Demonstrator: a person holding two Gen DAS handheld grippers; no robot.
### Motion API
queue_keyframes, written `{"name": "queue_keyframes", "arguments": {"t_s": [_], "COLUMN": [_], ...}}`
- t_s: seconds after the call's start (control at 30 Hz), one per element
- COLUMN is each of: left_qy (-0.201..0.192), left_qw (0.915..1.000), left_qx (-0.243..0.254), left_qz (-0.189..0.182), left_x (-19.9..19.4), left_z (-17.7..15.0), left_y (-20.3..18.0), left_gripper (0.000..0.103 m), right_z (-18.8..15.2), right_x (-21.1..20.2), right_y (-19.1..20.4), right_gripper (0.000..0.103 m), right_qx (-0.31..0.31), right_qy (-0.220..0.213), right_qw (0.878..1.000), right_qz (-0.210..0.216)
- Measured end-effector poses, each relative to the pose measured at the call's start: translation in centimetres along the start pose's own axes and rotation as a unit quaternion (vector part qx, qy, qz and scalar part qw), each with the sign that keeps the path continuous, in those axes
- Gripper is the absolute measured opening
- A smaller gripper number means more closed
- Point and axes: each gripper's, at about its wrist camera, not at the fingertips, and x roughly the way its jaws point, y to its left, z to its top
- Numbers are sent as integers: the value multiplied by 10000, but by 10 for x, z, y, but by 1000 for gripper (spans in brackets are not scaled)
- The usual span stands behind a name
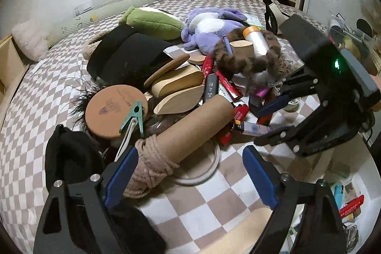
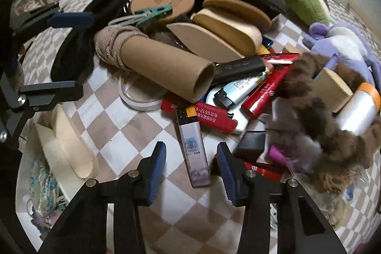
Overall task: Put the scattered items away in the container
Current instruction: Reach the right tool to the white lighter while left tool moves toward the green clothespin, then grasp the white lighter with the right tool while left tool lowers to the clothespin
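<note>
A pile of scattered items lies on the checkered bed. A cardboard tube [image 1: 190,130] wound with rope [image 1: 150,163] sits by my left gripper [image 1: 190,173], which is open; its left finger touches the rope end. My right gripper [image 2: 189,168] is open, its fingers on either side of a silver lighter [image 2: 193,142] lying flat. The right gripper also shows in the left wrist view [image 1: 273,120]. Red lighters [image 2: 209,116], a black lighter [image 2: 240,68], wooden blocks [image 2: 226,37] and a round cork disc [image 2: 162,1] with a green clothes peg [image 2: 152,13] lie around. No container is clearly in view.
A furry brown scrunchie [image 2: 321,116], a purple plush [image 1: 209,25], a green plush [image 1: 152,20], a black visor [image 1: 126,51], a black cloth [image 1: 66,158] and a tape roll [image 2: 138,97] crowd the bed. The bed edge and floor clutter [image 1: 345,196] lie to the right.
</note>
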Motion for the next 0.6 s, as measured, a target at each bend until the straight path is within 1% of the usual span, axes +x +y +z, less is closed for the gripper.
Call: {"name": "queue_keyframes", "arguments": {"t_s": [0.07,0.1,0.17,0.23,0.27,0.3,0.37,0.53,0.6], "left_qy": [4,5,18,25,30,34,44,193,263], "left_qw": [10000,10000,10000,9997,9996,9995,9993,9987,9981], "left_qx": [11,16,-88,-208,-237,-247,-221,-255,-299], "left_qz": [-10,-15,28,105,144,193,301,402,465], "left_x": [4,6,10,15,17,20,25,42,49], "left_z": [4,5,11,18,21,24,28,32,31], "left_y": [1,2,8,15,18,20,22,29,31], "left_gripper": [90,90,90,90,88,84,78,76,71], "right_z": [3,4,5,6,6,6,5,2,1], "right_x": [7,10,14,18,20,22,24,28,29], "right_y": [1,2,3,4,3,3,3,4,3], "right_gripper": [39,34,33,28,27,23,23,23,23], "right_qx": [-34,-51,-53,-42,-26,-9,11,5,39], "right_qy": [78,117,135,131,134,137,138,147,157], "right_qw": [9999,9999,9999,9999,9999,9999,9999,9999,9998], "right_qz": [54,82,72,28,18,9,33,44,77]}}
